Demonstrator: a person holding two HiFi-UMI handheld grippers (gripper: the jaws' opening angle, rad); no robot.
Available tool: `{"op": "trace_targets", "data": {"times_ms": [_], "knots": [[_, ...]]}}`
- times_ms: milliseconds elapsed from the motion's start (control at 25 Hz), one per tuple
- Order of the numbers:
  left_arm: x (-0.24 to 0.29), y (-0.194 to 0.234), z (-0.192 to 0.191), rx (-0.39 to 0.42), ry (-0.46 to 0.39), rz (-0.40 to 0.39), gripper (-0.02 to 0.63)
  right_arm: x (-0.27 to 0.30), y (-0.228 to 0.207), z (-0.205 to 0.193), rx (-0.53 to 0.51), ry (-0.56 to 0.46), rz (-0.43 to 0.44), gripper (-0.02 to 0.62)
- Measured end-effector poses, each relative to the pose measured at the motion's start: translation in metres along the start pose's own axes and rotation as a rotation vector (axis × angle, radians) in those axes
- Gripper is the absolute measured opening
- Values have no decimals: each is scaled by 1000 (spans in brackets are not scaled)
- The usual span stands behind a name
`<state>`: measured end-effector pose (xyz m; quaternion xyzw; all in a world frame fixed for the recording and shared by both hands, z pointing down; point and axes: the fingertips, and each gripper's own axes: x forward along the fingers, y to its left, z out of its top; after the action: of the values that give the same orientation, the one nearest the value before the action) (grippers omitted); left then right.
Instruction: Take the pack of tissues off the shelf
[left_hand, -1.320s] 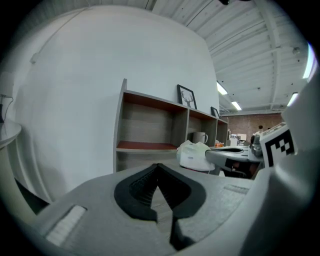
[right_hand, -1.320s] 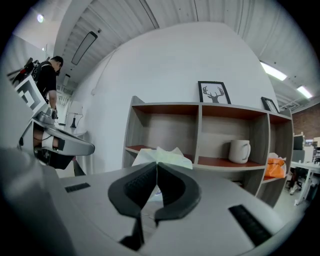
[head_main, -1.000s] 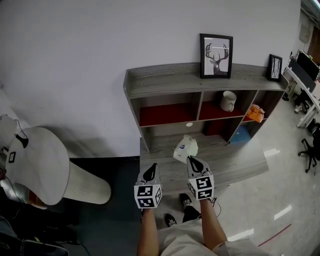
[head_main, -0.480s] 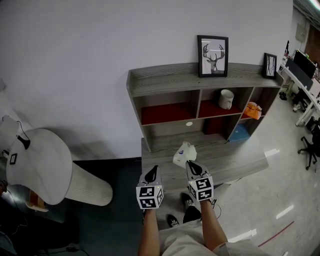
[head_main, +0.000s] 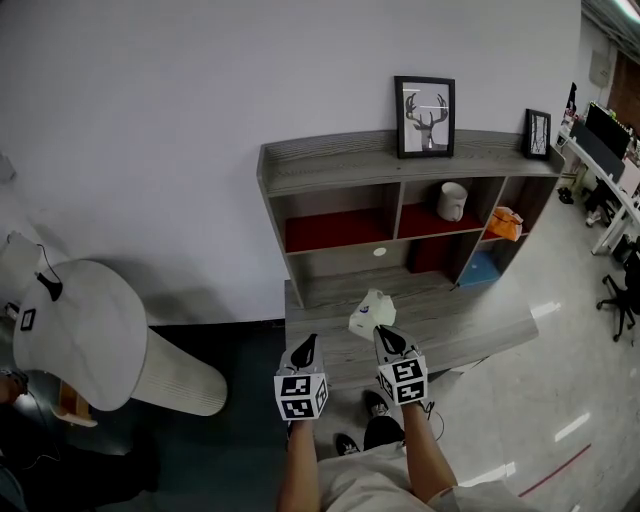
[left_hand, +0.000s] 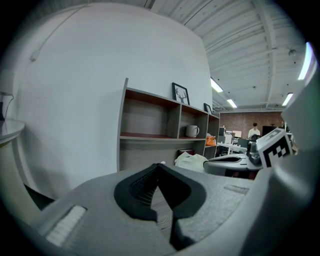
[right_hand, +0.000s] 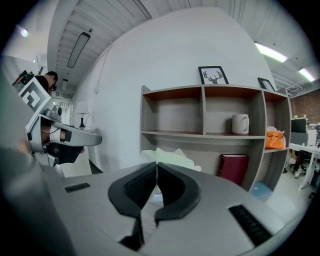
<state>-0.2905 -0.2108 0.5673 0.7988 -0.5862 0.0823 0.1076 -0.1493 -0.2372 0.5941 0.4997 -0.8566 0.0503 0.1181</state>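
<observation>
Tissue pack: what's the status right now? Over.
Right gripper shut on the pack of tissues. Pack out of the compartments, over the shelf's front ledge. Left gripper shut, empty. Nothing in the way.

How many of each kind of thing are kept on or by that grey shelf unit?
Framed pictures: 2
Mug: 1
Red book: 1
Orange thing: 1
Blue thing: 1
Pack of tissues: 1
Total: 7

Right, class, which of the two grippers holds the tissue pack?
The right gripper: its jaws pinch the white tissue pack; the left gripper is shut on nothing.
</observation>
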Motion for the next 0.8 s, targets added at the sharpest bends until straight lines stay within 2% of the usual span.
{"op": "trace_targets", "data": {"times_ms": [280, 640, 800], "knots": [[1, 1, -12, -10, 18, 9, 8, -3, -2, -19, -7, 37, 3, 17], [0, -5, -27, -9, 37, 3, 8, -10, -6, -23, 4, 34, -3, 17], [-2, 1, -25, -6, 33, 24, 8, -11, -6, -26, 1, 47, -3, 17]]}}
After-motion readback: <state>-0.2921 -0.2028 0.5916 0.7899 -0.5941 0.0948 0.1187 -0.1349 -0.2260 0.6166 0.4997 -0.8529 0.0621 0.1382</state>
